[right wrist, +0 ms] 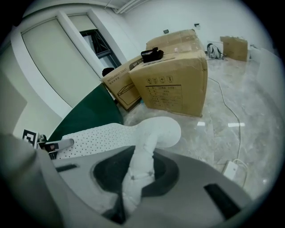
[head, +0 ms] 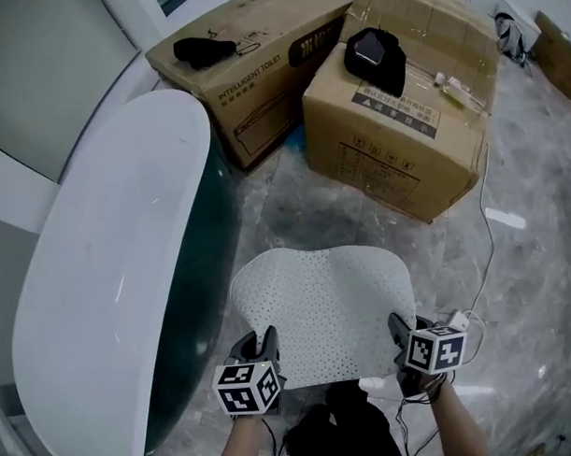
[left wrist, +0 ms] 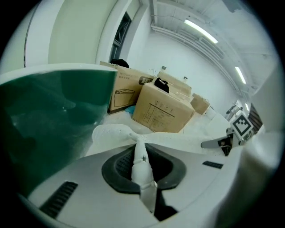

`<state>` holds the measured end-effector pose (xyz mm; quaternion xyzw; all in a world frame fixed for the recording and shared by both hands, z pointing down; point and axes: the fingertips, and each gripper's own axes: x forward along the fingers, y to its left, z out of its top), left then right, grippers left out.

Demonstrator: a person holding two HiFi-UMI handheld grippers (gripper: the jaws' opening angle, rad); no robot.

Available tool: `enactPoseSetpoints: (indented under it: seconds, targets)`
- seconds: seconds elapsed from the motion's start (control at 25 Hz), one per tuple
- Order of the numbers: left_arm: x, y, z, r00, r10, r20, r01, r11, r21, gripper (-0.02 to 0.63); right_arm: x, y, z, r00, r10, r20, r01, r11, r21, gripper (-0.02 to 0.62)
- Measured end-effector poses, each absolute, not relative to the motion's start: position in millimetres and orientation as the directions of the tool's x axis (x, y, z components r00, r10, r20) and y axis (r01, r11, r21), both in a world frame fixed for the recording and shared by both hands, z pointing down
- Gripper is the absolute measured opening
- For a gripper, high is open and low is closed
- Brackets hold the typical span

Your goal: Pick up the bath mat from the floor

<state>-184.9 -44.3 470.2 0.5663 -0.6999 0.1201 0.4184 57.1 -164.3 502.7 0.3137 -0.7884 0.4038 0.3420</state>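
Left tongs [head: 258, 345] and right tongs [head: 404, 332] are each clamped on a near corner of the white perforated bath mat [head: 326, 305], which hangs stretched between them over the marble floor [head: 535, 288], beside a white bathtub [head: 109, 275] and before two cardboard boxes [head: 394, 134].

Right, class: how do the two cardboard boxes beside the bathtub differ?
The left box is lower and longer; the right box is taller and bulkier. The left box stands next to the bathtub; the right box stands further from it. Both are closed brown cardboard, with a black bundle on the left one and a black pouch on the right.
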Motion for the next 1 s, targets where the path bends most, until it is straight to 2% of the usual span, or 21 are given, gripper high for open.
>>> enactPoseSetpoints:
  seconds: [0.56,1.0]
  targets:
    - [-176.5,-40.8,274.7,-0.073,-0.679,0.73,-0.834,0.443,0.329,0.029,43.9,-167.3,301.3,-0.611,-0.158,0.776,-0.72,0.518,-0.462,0.034]
    - [-185.8,-41.9,149.7,-0.115,-0.745,0.658,-0.863,0.403,0.305,0.029,39.0,-184.9,186.4,-0.707,-0.189,0.681,-0.645,0.567,-0.512,0.034]
